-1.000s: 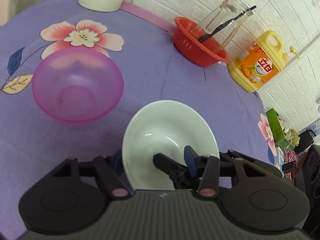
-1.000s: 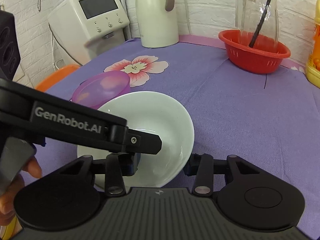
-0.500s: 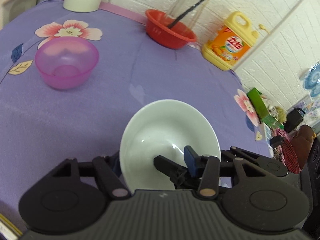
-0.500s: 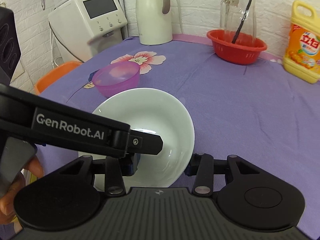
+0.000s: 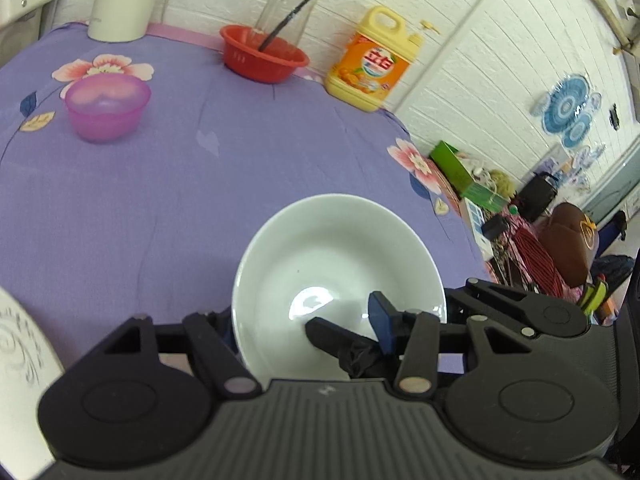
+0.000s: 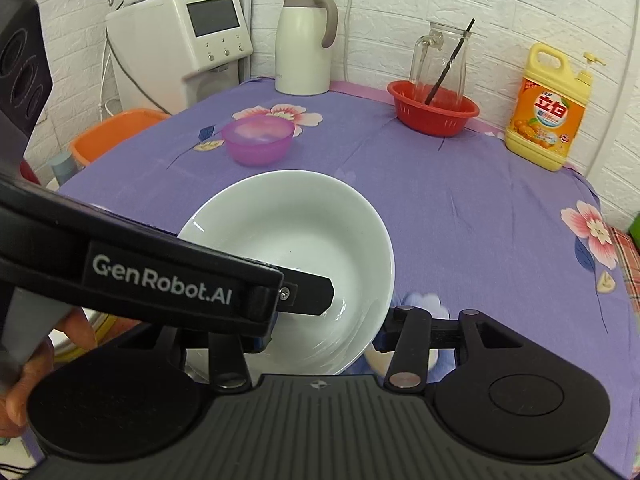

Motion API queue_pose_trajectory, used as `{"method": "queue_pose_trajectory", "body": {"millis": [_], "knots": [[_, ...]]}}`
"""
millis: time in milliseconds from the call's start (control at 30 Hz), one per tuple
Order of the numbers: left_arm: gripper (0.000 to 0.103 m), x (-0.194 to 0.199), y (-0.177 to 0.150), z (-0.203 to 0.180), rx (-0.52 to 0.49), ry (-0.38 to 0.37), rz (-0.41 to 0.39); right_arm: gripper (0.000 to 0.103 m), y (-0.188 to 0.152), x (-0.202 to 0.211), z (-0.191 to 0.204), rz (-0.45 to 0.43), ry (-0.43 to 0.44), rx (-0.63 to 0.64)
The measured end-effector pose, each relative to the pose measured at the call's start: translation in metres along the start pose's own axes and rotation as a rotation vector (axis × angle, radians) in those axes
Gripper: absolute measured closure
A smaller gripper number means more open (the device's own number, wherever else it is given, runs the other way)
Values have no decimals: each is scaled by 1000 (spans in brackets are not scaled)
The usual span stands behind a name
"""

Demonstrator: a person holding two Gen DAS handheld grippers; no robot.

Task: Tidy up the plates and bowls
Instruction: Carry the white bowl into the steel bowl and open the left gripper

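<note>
1. The white bowl [image 6: 292,224] is in hand over the near part of the purple tablecloth [image 5: 160,220], between the two grippers, with its mouth upward and tipped slightly.
2. The left gripper [image 5: 302,314] is clamped on the bowl's wall: one finger is set outside the rim, and the blue-padded finger is seen inside the bowl.
3. The right gripper [image 6: 320,338] straddles the near wall of the same bowl, and its jaws have just been opening. The outer finger lies right against the rim, but the inner finger is hidden behind the left gripper, so it cannot be told whether the bowl is gripped on this side.
4. The purple bowl [image 5: 106,112] stands alone, well apart from the white bowl, near the flower print at the far left of the cloth. Nothing is stacked in it or under it.
5. A patterned white dish [image 5: 16,360] is cropped by the lower left edge of the left wrist view, just beside the held bowl. It is judged to be a likely place for stacking.
6. Nothing is seen to be finished: no two pieces of crockery are shown nested or piled.
7. What is left is judged to be most of the task: the white bowl has to be set down, and the purple bowl has to be collected and grouped with the rest.
</note>
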State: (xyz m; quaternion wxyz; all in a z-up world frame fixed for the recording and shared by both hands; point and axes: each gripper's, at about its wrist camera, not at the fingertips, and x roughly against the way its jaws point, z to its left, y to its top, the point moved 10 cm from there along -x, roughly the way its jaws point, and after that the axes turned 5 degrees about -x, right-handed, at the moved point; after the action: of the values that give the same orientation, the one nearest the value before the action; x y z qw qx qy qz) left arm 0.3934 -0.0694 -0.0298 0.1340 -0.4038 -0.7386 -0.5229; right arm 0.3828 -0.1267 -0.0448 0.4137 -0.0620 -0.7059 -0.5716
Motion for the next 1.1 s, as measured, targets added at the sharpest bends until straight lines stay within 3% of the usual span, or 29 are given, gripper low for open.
{"method": "queue_pose_trajectory", "body": {"millis": [267,433,700,833,933,967,1100], "knots": [[53,6,-53,-10,-43,-11,71,17,-50,19,14,29,17,-26],[53,-1,-68,-9,-68,-1,96,14,-68,19,21,48,16,-10],[46,-6,-64,-12,-129,16,87,14,-74,16,14,34,45,-60],[45,-1,-57,-12,-145,22,61,8,-70,24,8,4,53,-85],[42,9,-48,-12,-158,30,24,5,-64,35,3,-35,59,-107],[41,13,-44,-13,-160,25,10,0,-62,39,0,-52,57,-119],[38,25,-30,-13,-156,27,-41,0,-53,54,-15,-126,8,-146]]}}
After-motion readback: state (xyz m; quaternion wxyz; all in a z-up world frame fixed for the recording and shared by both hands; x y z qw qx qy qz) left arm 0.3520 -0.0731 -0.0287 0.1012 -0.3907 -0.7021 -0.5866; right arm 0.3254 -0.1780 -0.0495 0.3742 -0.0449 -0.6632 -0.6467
